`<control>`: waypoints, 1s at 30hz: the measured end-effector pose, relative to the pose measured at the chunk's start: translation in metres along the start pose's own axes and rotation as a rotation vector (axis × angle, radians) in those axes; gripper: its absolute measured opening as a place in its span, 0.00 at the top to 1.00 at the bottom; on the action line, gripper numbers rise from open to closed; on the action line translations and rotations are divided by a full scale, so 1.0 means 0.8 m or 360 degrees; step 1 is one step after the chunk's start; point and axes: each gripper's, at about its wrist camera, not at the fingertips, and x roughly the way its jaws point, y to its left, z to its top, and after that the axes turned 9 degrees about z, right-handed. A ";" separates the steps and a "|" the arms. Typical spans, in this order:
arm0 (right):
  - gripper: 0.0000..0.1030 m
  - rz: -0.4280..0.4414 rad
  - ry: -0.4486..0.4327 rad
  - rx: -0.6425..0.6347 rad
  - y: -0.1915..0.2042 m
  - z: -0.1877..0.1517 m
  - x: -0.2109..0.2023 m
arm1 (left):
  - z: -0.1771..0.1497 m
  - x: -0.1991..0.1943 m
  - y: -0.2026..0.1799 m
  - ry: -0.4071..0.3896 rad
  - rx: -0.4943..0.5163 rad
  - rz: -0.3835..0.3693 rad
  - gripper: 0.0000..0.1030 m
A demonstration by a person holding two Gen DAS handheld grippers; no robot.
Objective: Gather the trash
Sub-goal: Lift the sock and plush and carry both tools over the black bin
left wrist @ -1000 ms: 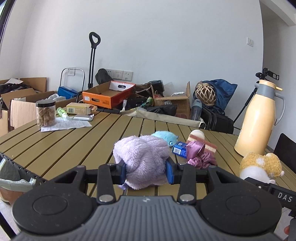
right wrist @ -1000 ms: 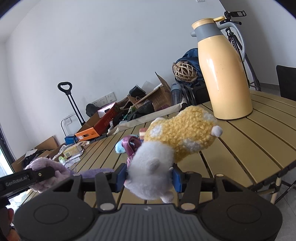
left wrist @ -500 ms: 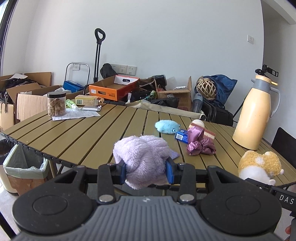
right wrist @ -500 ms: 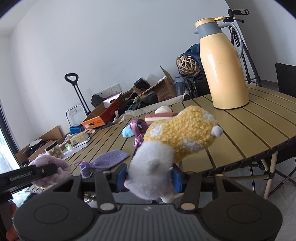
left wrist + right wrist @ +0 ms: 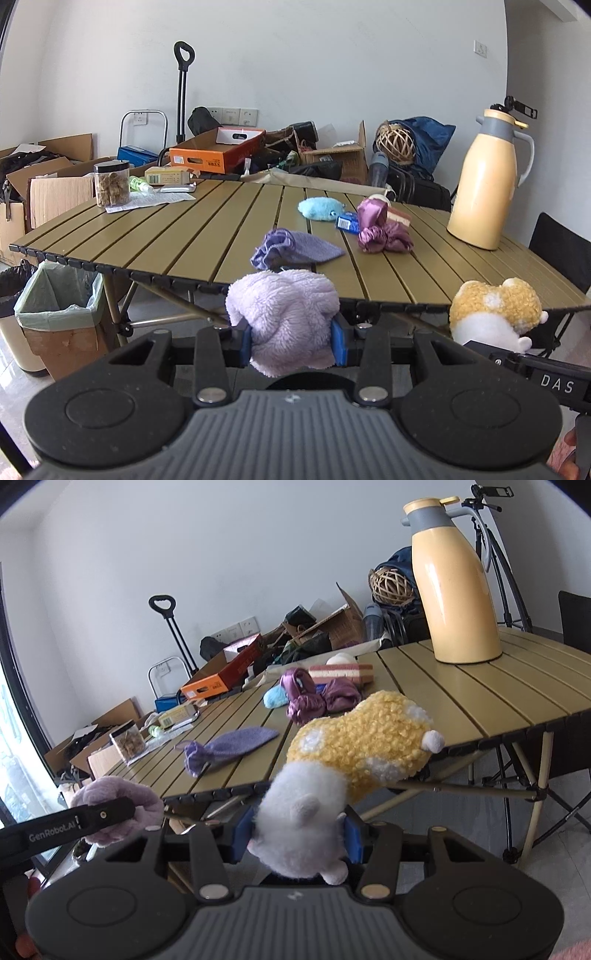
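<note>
The lilac plush [image 5: 286, 325] hides the table's [image 5: 177, 251] near edge behind it.

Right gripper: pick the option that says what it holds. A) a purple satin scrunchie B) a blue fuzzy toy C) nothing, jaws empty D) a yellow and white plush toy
D: the blue pads of the right gripper press on the white end of the yellow and white plush toy, held past the table edge.
</note>
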 end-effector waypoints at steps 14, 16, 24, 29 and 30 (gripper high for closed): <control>0.52 -0.0005 0.0239 0.0045 -0.016 -0.051 0.014 | -0.053 0.014 -0.008 0.0202 0.0117 0.0014 0.61; 0.52 -0.0011 0.0267 0.0051 -0.019 -0.057 0.016 | -0.062 0.022 -0.010 0.0244 0.0130 0.0016 0.61; 0.52 -0.0056 0.0404 0.0111 -0.043 -0.081 0.031 | -0.089 0.054 -0.014 0.0395 0.0175 0.0015 0.61; 0.52 -0.0088 0.0472 0.0139 -0.058 -0.093 0.040 | -0.106 0.075 -0.017 0.0489 0.0214 0.0012 0.61; 0.52 -0.0094 0.0488 0.0144 -0.060 -0.095 0.043 | -0.109 0.078 -0.018 0.0506 0.0219 0.0014 0.61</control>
